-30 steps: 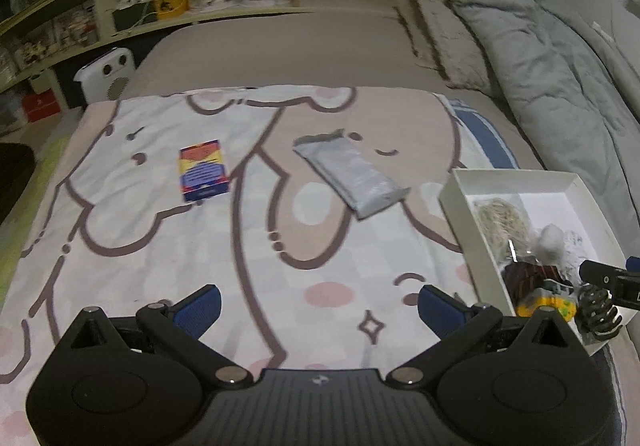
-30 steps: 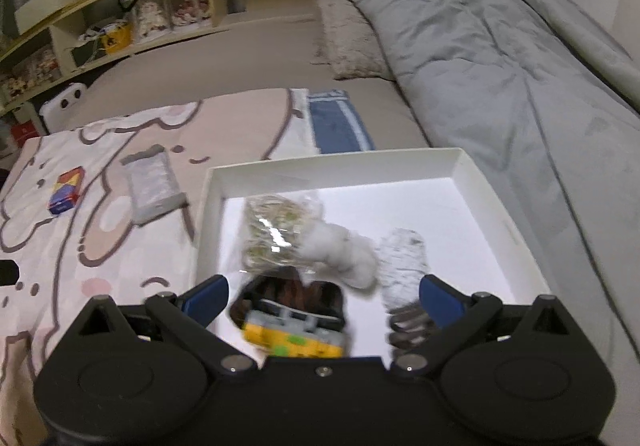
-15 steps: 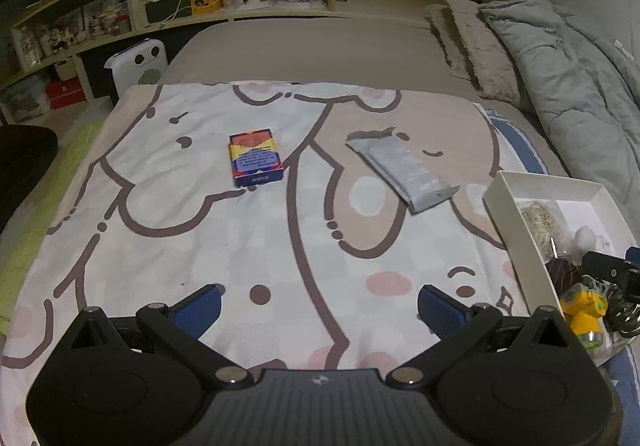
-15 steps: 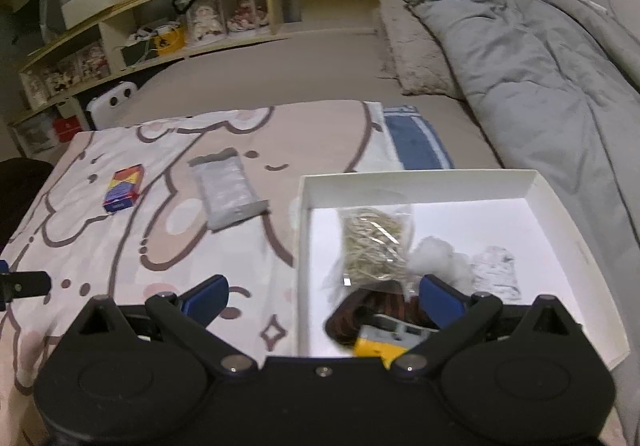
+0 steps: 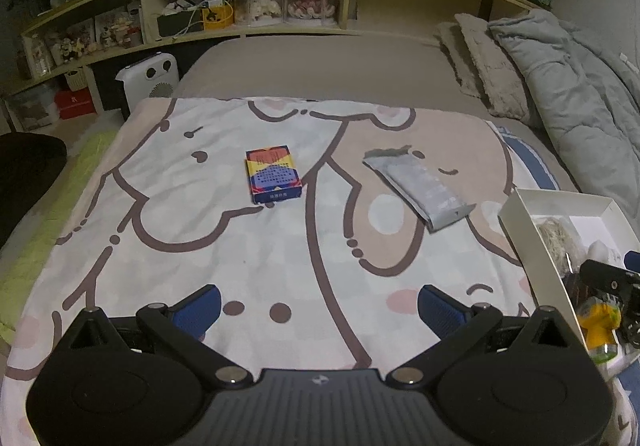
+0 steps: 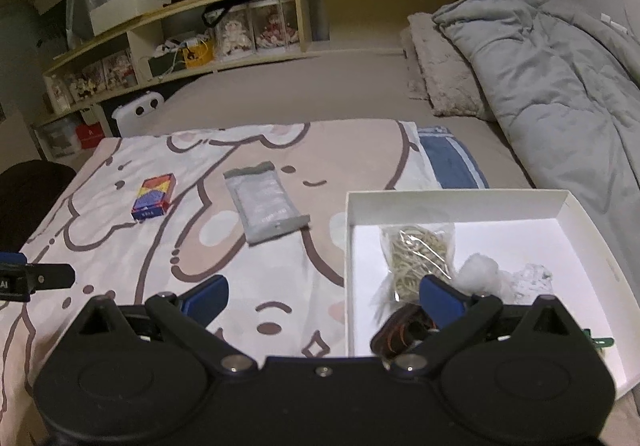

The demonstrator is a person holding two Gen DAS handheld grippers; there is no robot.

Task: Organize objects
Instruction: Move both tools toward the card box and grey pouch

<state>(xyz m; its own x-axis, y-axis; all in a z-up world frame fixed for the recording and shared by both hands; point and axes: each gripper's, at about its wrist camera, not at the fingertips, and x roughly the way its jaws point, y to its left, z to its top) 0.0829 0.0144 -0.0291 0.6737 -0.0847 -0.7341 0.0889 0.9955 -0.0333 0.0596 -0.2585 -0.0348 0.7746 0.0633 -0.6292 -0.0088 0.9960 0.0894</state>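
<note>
White box part-filled, two items lying loose on the blanket

White cardboard box [image 6: 456,206] is sitting on the cartoon-print blanket [image 5: 200,246], right side. Inside it: clear bag of tan rubber bands [image 6: 418,250], white cotton wad [image 6: 480,276], crinkled pale wrapper [image 6: 532,278], dark reddish-brown bundle [image 6: 404,332] at the near wall, plus a yellow toy-like piece [image 5: 600,320] showing only in the left view.

Card pack [image 5: 273,174], blue with red and yellow print, is lying flat mid-blanket. Grey foil pouch [image 5: 420,186], long and flat with one ragged end, is lying just right of it, apart from both pack and box.

Left gripper [image 5: 316,304] is hovering over bare blanket, jaws spread wide, nothing between them. Right gripper [image 6: 324,296] is also gaping empty, straddling the box's left wall: one fingertip [image 6: 440,296] over the contents, the other over the blanket
</note>
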